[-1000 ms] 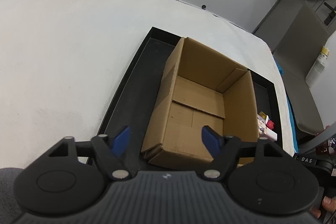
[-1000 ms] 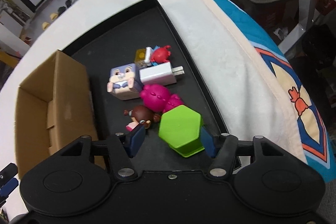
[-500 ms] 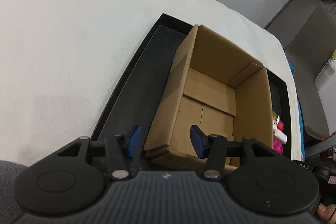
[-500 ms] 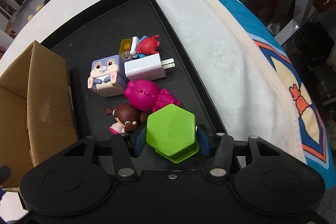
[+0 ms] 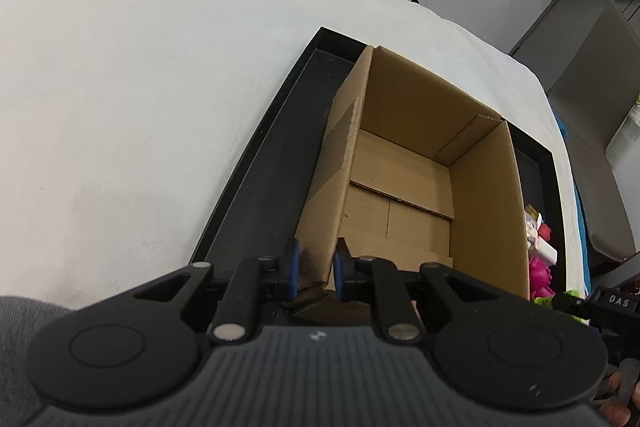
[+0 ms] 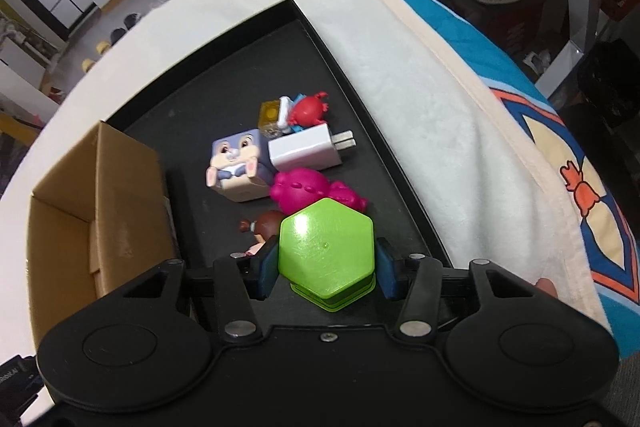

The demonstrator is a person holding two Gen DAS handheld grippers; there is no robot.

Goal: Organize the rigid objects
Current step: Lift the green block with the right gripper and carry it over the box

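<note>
An open cardboard box (image 5: 404,187) stands in a black tray (image 5: 264,179); it shows empty inside. My left gripper (image 5: 314,269) is shut on the box's near left corner wall. My right gripper (image 6: 326,265) is shut on a green hexagonal block (image 6: 326,253), held just above the tray (image 6: 224,75). Beyond it lie a pink toy (image 6: 304,189), a small doll (image 6: 264,227), a bunny cube (image 6: 238,163), a white charger (image 6: 308,149), a red crab (image 6: 308,111) and a yellow cube (image 6: 270,117). The box (image 6: 100,195) is to their left.
The tray sits on a white cloth-covered table (image 5: 140,67). A blue patterned cloth (image 6: 580,163) hangs at the table's right edge. A grey chair (image 5: 592,75) stands beyond the table. Toys (image 5: 540,259) show right of the box in the left wrist view.
My left gripper has closed from wide open onto the box's near left wall. My right gripper has closed on the green hexagonal block and lifted it slightly.
</note>
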